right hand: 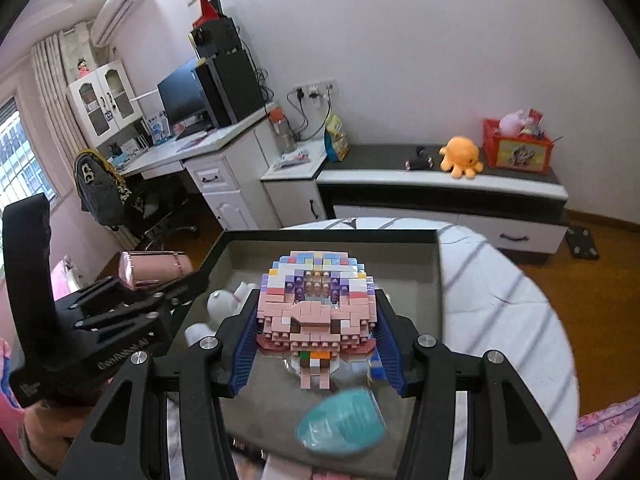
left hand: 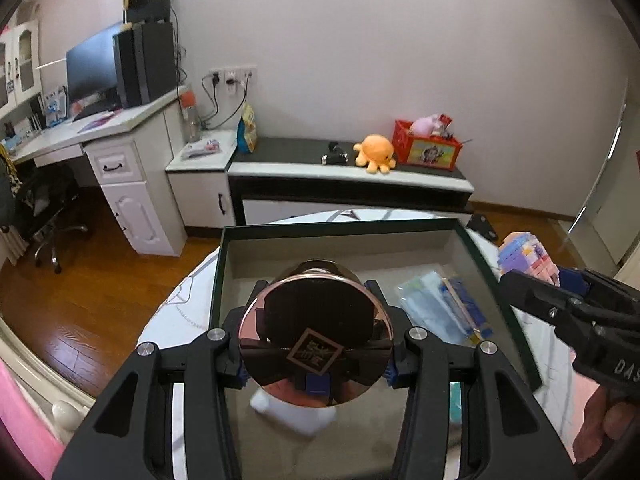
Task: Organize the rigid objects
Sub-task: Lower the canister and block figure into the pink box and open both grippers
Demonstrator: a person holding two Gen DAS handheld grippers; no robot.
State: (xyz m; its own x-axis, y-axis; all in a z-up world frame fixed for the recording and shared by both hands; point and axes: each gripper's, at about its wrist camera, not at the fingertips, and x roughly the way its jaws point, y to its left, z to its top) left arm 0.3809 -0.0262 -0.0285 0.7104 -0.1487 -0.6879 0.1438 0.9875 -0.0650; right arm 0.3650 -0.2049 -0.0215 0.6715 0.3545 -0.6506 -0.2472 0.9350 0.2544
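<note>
Left gripper (left hand: 316,336) clamped on rose-gold cup (left hand: 316,332), right gripper (right hand: 316,320) clamped on brick-built figure (right hand: 316,304), both above dark tray (right hand: 332,236) on round tabletop (right hand: 500,304); step: stowing; next: lower each onto bare tray floor.

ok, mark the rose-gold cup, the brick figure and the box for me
rose-gold cup (left hand: 316,334): left wrist view, on its mirrored base.
brick figure (right hand: 316,312): right wrist view, on the pink face.
box (right hand: 328,234): right wrist view, on the far dark rim.
</note>
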